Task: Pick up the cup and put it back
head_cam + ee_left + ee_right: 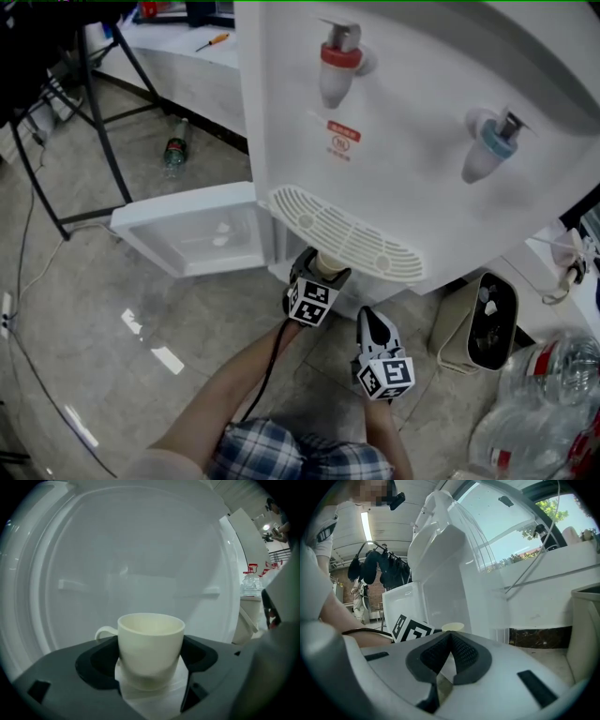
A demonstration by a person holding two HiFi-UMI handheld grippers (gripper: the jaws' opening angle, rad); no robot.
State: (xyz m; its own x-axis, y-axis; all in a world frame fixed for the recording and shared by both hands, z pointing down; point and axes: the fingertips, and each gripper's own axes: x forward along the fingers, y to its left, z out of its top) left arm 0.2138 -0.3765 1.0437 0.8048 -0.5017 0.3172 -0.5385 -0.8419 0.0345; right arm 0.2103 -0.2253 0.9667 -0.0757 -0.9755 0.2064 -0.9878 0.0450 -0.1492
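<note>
Below the drip tray [342, 234] of the white water dispenser [422, 112], the left gripper [317, 278] is clamped on the one cream cup [150, 644]. The cup is upright, mouth up, with its handle [105, 632] out to the left in the left gripper view. The right gripper [373, 328] is beside it, jaws pressed together on nothing. There are two taps, one red [339, 61] and one blue [494, 145]. The print on the red label [343, 134] is too small to read.

Head view looks down; all share dispenser [422, 103]
</note>
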